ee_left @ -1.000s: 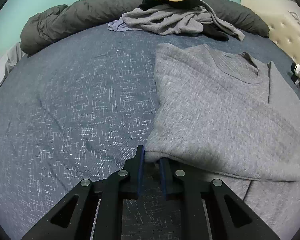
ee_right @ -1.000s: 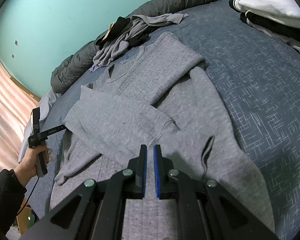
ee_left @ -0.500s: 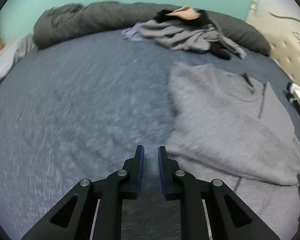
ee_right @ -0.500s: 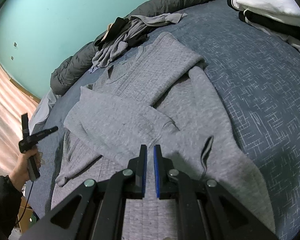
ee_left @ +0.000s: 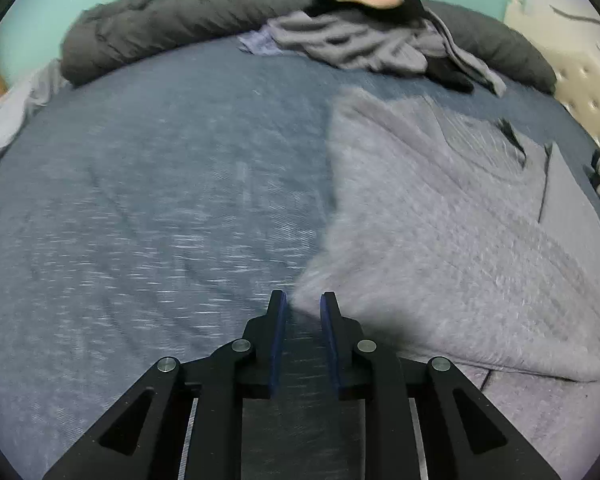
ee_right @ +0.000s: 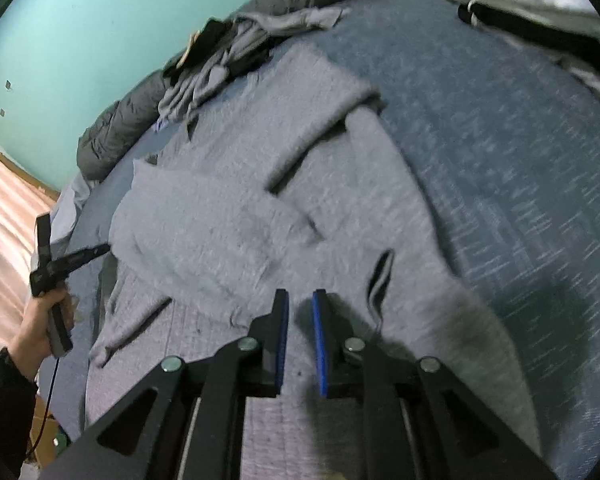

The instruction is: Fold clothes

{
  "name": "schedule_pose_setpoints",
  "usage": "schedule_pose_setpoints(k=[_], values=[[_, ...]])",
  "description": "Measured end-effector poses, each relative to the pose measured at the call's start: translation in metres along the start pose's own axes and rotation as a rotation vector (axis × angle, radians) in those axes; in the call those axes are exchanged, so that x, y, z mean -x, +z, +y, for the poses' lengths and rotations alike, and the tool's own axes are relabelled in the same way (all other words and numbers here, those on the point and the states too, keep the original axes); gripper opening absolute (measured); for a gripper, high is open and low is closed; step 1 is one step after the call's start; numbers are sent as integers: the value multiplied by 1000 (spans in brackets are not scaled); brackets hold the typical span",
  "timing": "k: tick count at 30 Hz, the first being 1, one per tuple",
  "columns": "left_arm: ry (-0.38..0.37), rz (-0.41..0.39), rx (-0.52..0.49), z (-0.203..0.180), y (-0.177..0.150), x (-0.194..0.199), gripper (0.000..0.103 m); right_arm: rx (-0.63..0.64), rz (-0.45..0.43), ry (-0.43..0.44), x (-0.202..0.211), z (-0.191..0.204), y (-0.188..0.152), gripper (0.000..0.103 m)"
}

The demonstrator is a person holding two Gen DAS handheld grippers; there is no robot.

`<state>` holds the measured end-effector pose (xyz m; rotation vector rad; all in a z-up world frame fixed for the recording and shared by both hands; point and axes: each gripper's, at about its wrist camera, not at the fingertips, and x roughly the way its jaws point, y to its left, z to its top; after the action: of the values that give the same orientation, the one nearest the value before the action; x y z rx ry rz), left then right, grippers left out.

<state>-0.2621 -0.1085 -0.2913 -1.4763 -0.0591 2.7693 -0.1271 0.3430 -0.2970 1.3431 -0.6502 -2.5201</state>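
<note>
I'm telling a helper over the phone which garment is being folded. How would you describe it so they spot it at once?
Start at the blue bed. Nearer than the rumpled heap of clothes by the dark rolled duvet, one grey sweater lies spread flat. It alone is laid out, with its sleeves folded across its body.

Both the left gripper (ee_left: 303,300) and the right gripper (ee_right: 300,298) are black, with triangular cut-outs, round silver screws and blue-lined fingers. The person's left hand (ee_right: 40,324) emerges from a black sleeve (ee_right: 0,400); a thin dark cable hangs below.
</note>
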Motion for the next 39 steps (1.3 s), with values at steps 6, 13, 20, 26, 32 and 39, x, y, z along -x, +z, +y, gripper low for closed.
schedule_pose_setpoints(k=[6, 13, 20, 26, 32, 39], values=[[-126, 16, -20, -12, -20, 16, 21, -4, 7, 27, -2, 1, -2, 13], [-206, 90, 71, -6, -47, 3, 35, 0, -4, 31, 1, 3, -4, 13], [-231, 88, 178, 9, -61, 9, 4, 0, -3, 33, 0, 3, -2, 14], [-178, 52, 208, 8, -66, 15, 4, 19, -5, 30, 1, 10, 1, 14], [-151, -15, 205, 17, -68, 27, 6, 54, -3, 29, 3, 25, 11, 27], [-141, -47, 218, 24, -81, 16, 12, 202, 51, 124, -30, 105, 76, 36]])
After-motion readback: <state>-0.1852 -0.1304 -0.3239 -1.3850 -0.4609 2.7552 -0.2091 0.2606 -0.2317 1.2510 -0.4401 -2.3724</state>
